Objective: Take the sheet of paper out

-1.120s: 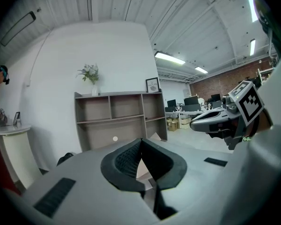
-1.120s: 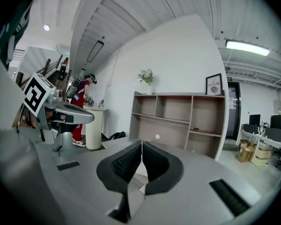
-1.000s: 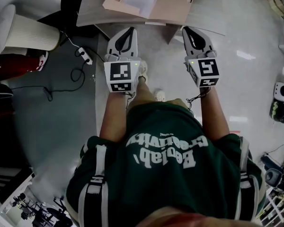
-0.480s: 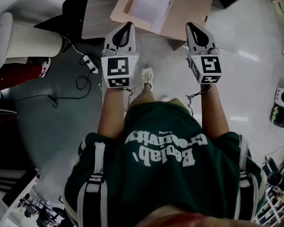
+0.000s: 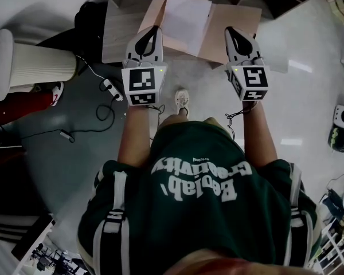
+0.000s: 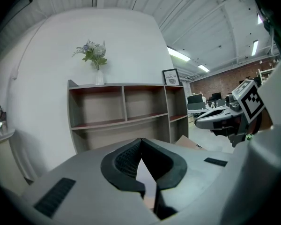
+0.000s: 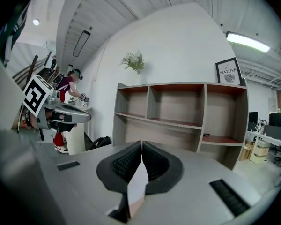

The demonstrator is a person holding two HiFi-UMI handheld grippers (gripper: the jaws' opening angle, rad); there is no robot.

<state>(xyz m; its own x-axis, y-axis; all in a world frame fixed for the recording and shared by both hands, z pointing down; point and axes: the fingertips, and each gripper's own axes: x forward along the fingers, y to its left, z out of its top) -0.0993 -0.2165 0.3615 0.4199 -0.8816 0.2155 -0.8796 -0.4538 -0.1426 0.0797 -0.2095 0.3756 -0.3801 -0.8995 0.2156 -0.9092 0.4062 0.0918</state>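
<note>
In the head view, the sheet of paper (image 5: 186, 16) is seen lying inside an open pinkish folder (image 5: 241, 15) on the counter (image 5: 114, 36), near the counter's front edge. The left tool (image 5: 153, 33) is held with its tip at the folder's near left edge. The right tool (image 5: 234, 34) is held over the folder's right flap. The sheet lies between and just beyond the two tips, and neither tip is seen to touch it. The step in hand is judged to be the approach, with the sheet not yet taken.

In the left gripper view, the jaws are seen pressed together at their tips, with nothing clamped between them. A pale sliver is visible only through the gap lower down. The tool is levelled at a shelf unit (image 6: 126, 116) rather than at the sheet.

In the right gripper view, the jaws are likewise closed tip to tip and empty. A white strip with a pinkish foot is glimpsed through the gap below, and it is taken to be the sheet and folder beneath.

For the next move, one tool would have to be opened, tipped down towards the counter and brought to a free edge of the sheet. The other tool might be needed to keep the folder steady.
</note>
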